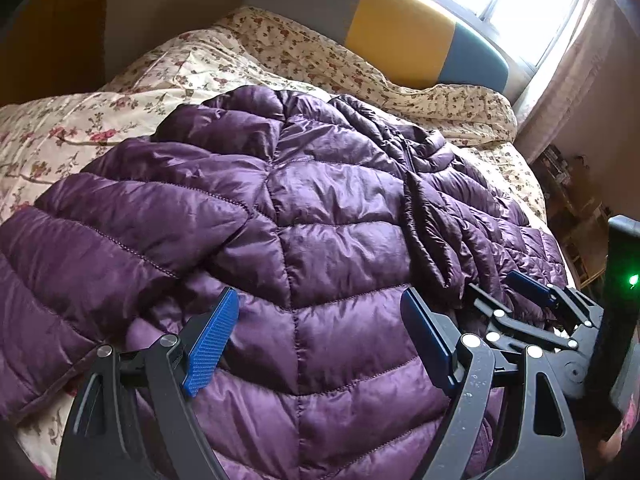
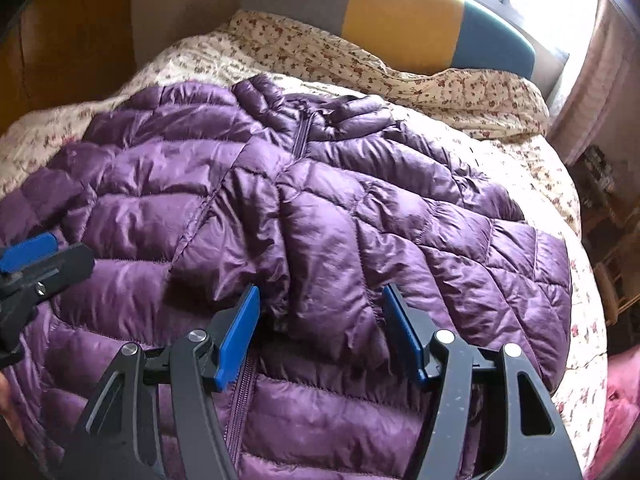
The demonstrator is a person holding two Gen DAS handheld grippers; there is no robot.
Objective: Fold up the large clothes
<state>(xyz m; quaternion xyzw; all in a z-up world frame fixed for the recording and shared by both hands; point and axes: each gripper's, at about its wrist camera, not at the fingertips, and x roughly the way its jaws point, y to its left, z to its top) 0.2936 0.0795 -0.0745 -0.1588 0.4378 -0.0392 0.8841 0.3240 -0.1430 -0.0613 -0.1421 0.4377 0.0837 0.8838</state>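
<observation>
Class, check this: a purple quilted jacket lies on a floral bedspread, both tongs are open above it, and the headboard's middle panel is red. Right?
Not quite. The headboard's middle panel is yellow, as the right wrist view shows. The purple jacket, floral bedspread and open left tongs and right tongs stand.

No legible text or labels

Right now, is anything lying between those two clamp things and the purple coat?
Nothing visible. The left hand-held gripper and the right hand-held gripper both hover open directly over the purple puffer jacket, which lies spread on the floral bedspread with nothing on top.
</observation>
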